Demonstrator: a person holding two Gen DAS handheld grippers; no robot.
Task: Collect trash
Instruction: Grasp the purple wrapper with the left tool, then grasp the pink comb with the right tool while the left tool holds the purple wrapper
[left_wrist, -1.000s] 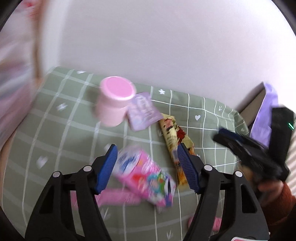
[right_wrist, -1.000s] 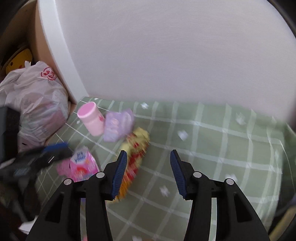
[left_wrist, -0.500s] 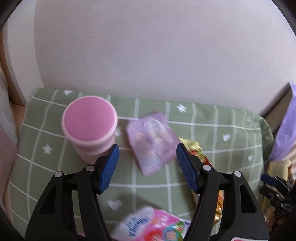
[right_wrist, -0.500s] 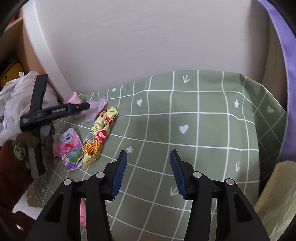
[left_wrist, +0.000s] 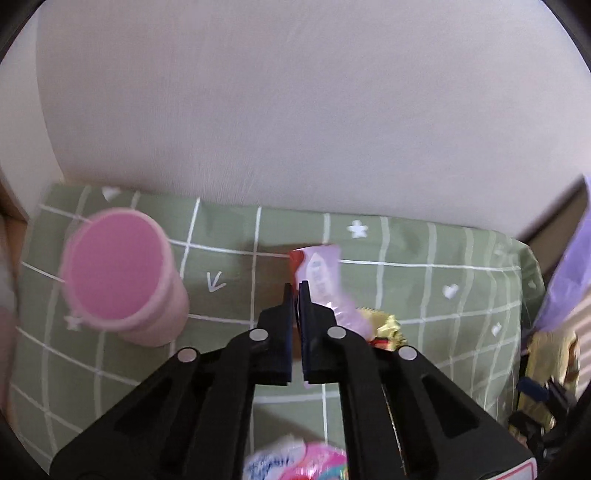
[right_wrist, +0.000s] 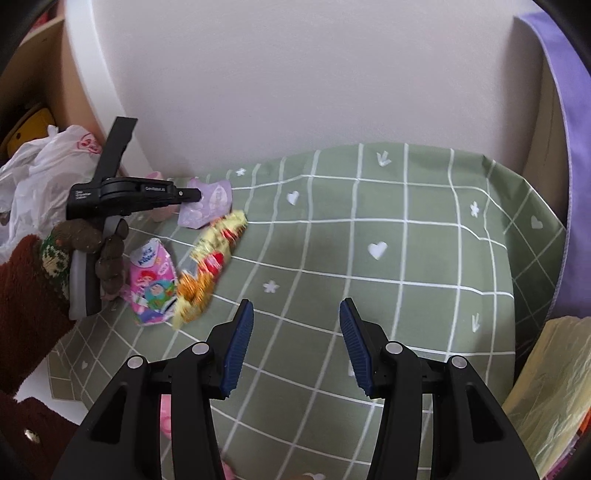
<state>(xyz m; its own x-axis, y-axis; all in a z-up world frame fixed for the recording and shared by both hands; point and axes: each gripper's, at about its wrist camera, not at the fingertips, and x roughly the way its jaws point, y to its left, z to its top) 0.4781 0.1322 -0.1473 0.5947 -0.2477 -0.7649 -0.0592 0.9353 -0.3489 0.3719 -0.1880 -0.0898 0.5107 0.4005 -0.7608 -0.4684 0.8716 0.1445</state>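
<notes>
The left gripper (left_wrist: 295, 291), wide open half a second earlier, has been closed on the lilac wrapper (left_wrist: 325, 273), whose edge is now pinched between the pads. The wrapper, formerly flat on the green checked cloth (left_wrist: 406, 280), has been crumpled and tilted up beside the pink cup (left_wrist: 118, 273).

Cup (left_wrist: 118, 280) left of pinched wrapper (left_wrist: 325, 280), snack packet (right_wrist: 210, 266) right of pouch (right_wrist: 153, 280), all on tablecloth (right_wrist: 406, 258)
</notes>
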